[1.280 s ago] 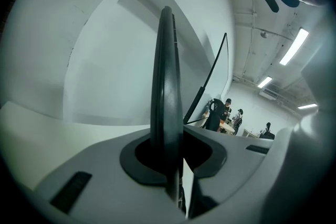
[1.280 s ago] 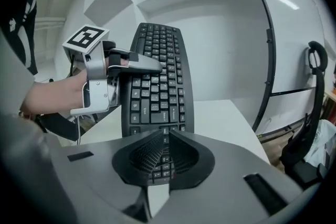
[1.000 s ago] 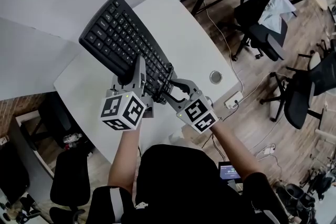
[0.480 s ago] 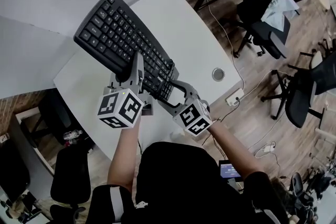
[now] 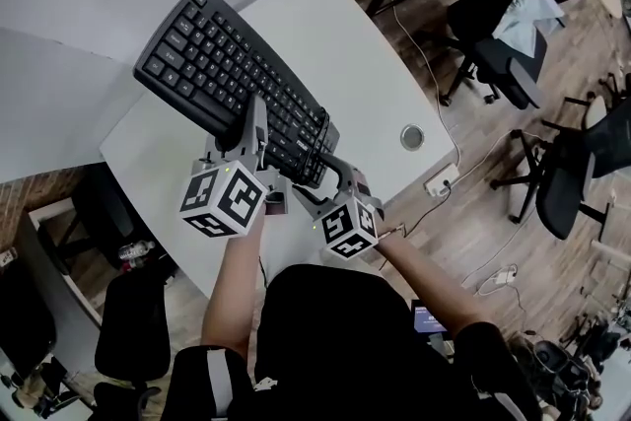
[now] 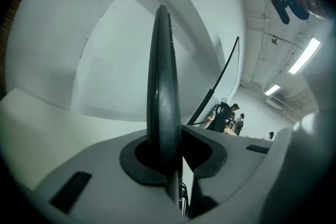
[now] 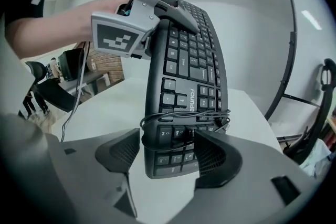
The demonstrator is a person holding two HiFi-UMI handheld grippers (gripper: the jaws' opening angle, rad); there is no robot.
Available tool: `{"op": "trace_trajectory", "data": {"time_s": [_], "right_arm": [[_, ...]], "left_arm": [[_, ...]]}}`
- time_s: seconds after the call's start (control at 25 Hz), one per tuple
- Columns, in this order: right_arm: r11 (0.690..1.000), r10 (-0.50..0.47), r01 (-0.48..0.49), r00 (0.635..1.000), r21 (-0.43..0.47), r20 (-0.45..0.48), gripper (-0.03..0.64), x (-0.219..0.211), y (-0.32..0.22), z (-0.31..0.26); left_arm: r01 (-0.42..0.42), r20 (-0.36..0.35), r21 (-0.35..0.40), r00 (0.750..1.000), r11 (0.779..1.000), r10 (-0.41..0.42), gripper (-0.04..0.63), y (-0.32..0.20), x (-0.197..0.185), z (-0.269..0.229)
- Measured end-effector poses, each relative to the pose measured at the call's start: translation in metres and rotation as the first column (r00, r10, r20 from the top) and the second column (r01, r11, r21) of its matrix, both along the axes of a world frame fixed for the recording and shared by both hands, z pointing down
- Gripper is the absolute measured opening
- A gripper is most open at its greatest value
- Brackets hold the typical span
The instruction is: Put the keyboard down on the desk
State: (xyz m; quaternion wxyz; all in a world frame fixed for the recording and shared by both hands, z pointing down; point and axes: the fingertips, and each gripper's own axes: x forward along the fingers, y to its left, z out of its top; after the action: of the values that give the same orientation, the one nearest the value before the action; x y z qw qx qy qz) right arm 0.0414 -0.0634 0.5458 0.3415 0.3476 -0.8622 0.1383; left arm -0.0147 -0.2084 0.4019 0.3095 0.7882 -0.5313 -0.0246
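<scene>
The keyboard was clamped by the left gripper alone, the right gripper opening around its end; a twisting drop was risked.

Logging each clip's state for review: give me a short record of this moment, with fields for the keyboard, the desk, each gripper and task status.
keyboard: black, held over the desk, cable wrapped round its number-pad end
desk: white, curved edge
left gripper: shut on the keyboard's long edge
right gripper: jaws opening, number-pad end between them, pads not pressing
contact with desk: cannot tell
task status: keyboard not yet let go by the left gripper
</scene>
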Motion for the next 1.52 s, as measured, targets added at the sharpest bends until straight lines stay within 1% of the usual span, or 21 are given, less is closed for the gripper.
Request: {"op": "trace_trajectory", "data": {"time_s": [0.32,0.48,0.6,0.92,1.08,1.36,1.52], "right_arm": [[1.000,0.005,-0.005,0.996,0.004,-0.086,0.307,0.030,-0.014,0.008],[0.999,0.047,-0.047,0.993,0.000,-0.109,0.307,0.045,-0.024,0.013],[0.998,0.066,-0.068,0.989,-0.008,-0.130,0.307,0.048,-0.026,0.020],[0.997,0.067,-0.070,0.984,-0.012,-0.167,0.307,0.059,-0.037,0.028],[0.997,0.071,-0.077,0.983,-0.025,-0.169,0.307,0.066,-0.045,0.030],[0.994,0.095,-0.103,0.980,-0.043,-0.174,0.307,0.071,-0.056,0.037],[0.995,0.080,-0.090,0.981,-0.048,-0.179,0.313,0.071,-0.062,0.040]], "left_arm": [[-0.004,-0.014,-0.031,1.000,0.999,0.003,0.084,-0.001,0.007,0.007],[-0.013,-0.006,-0.044,1.000,0.999,0.012,0.089,-0.003,0.010,0.014],[-0.017,-0.008,-0.057,1.000,0.998,0.017,0.091,0.002,0.002,0.022],[-0.012,-0.037,-0.078,0.999,0.997,0.009,0.095,0.002,-0.004,0.036],[-0.001,-0.054,-0.085,0.999,0.996,-0.003,0.097,-0.002,-0.004,0.040],[0.018,-0.084,-0.100,0.996,0.995,-0.026,0.098,-0.005,-0.017,0.054],[0.034,-0.109,-0.117,0.993,0.993,-0.046,0.100,-0.008,-0.024,0.063]]}}
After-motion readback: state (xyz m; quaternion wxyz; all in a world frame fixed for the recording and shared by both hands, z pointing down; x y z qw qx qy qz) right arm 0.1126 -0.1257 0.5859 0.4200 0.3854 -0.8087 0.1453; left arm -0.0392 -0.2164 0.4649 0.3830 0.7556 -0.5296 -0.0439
